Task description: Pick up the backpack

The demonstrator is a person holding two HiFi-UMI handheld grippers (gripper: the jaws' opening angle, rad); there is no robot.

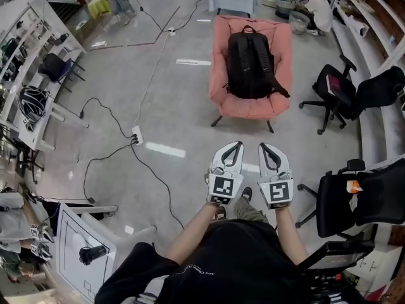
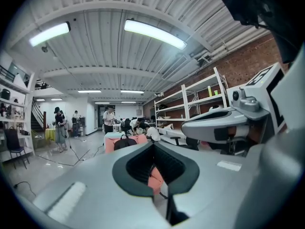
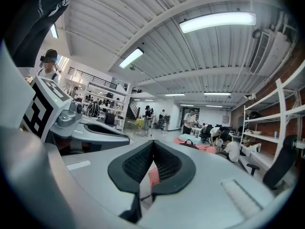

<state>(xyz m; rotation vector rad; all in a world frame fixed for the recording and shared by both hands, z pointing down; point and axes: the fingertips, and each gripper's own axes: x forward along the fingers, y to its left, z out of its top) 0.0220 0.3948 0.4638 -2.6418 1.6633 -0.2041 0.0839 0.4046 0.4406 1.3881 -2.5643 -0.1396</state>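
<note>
Black backpack on pink chair at twelve o'clock, left gripper and right gripper side by side — both closed, empty

right gripper: fingers together, nothing between | backpack: well ahead, on pink chair
</note>
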